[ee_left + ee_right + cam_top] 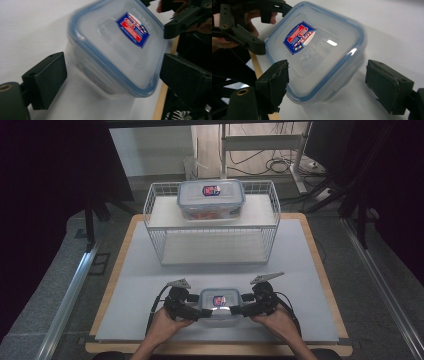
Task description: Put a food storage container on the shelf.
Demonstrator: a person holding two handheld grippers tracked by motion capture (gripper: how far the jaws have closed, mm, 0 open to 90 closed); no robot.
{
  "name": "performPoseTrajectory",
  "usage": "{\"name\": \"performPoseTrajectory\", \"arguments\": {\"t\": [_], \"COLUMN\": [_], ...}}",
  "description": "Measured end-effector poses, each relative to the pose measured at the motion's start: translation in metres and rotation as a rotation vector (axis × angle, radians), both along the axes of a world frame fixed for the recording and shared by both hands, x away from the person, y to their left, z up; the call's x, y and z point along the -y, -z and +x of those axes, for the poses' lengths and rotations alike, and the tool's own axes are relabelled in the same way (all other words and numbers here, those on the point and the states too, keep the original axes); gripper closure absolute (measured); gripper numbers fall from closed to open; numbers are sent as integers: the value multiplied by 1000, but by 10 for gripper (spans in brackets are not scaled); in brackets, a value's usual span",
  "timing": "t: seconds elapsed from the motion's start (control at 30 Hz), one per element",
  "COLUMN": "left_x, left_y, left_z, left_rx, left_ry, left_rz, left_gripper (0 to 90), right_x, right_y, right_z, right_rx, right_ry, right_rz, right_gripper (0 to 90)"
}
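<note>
**Clear plastic box sits between two spread grippers**

White wire shelf rack (212,222) stands at the far half of the pale grey table (150,280), carrying a large clear lidded plastic tub with blue rim (211,199) on its upper tier.

Near edge: small clear square plastic container with blue-rimmed lid and red-blue label (219,305) lies flat on the table, directly between the hands. Left gripper (192,310) meets it from its left side, right gripper (239,309) from its right, about equally near.

Left gripper jaws stand spread, straddling one corner; neither pad clearly touches. Right gripper (325,85) likewise spread; near pad (275,80) just beside the lid rim, far pad apart. Nothing gripped yet.
</note>
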State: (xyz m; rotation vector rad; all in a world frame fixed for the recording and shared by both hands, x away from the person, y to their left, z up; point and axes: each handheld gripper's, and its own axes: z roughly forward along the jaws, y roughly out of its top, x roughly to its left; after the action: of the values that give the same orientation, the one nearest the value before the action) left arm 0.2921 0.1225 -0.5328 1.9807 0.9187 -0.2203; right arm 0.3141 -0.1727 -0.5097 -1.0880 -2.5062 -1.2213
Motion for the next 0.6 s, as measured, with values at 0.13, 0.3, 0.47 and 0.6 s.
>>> {"name": "performPoseTrajectory", "arguments": {"t": [0.13, 0.3, 0.47, 0.6], "left_x": [2, -4, -4, -7], "left_y": [1, 1, 0, -3], "left_z": [-1, -1, -4, -7], "left_rx": [-18, -57, -54, -39], "left_ry": [19, 15, 0, -20], "left_rz": [-8, -61, -36, -33], "left_gripper": [86, 131, 204, 279], "right_x": [-3, 1, 3, 4], "right_y": [4, 5, 5, 0], "right_z": [2, 3, 2, -3], "right_rx": [-52, -100, -117, -84], "right_ry": [-22, -15, -4, 1], "right_rz": [33, 50, 51, 26], "right_gripper": [199, 231, 278, 344]}}
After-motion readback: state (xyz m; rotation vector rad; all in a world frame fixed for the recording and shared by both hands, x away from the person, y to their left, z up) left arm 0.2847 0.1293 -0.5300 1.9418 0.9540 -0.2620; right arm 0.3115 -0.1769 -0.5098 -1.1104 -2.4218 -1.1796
